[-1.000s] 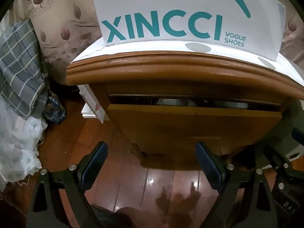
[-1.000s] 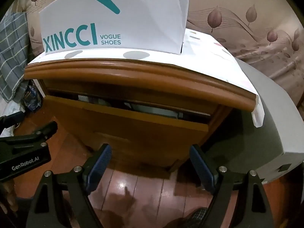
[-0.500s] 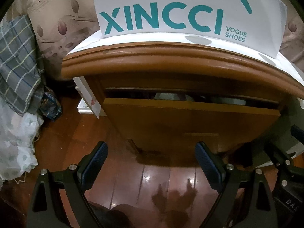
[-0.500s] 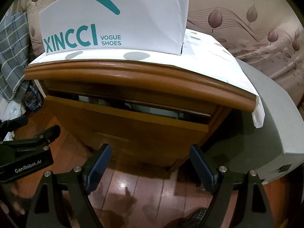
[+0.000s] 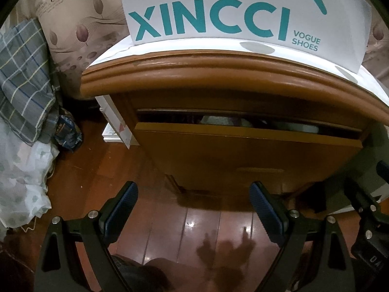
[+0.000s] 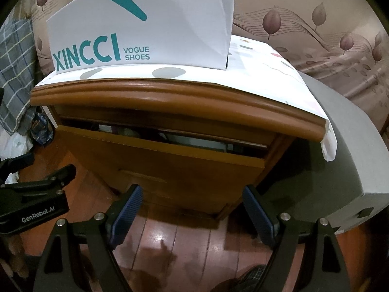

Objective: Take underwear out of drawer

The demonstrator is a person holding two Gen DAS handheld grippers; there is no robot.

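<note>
the left gripper [image 5: 193,209] and right gripper [image 6: 192,213] both hang above the glossy wooden floor [image 5: 201,226] in front of a wooden nightstand [image 5: 218,73], jaws released and spread wide, nothing between them. the drawer [image 6: 170,168] stands slightly ajar; pale folded fabric [image 5: 218,121], possibly the underwear, shows through the gap. a white xincci shoe box [image 6: 145,24] sits on top.

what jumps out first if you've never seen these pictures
A big white shoe box with teal lettering stands on top of a wooden nightstand. Below it the drawer is ajar, with pale cloth showing in the gap. Both claws, left and right, hang open above the shiny floor.
</note>
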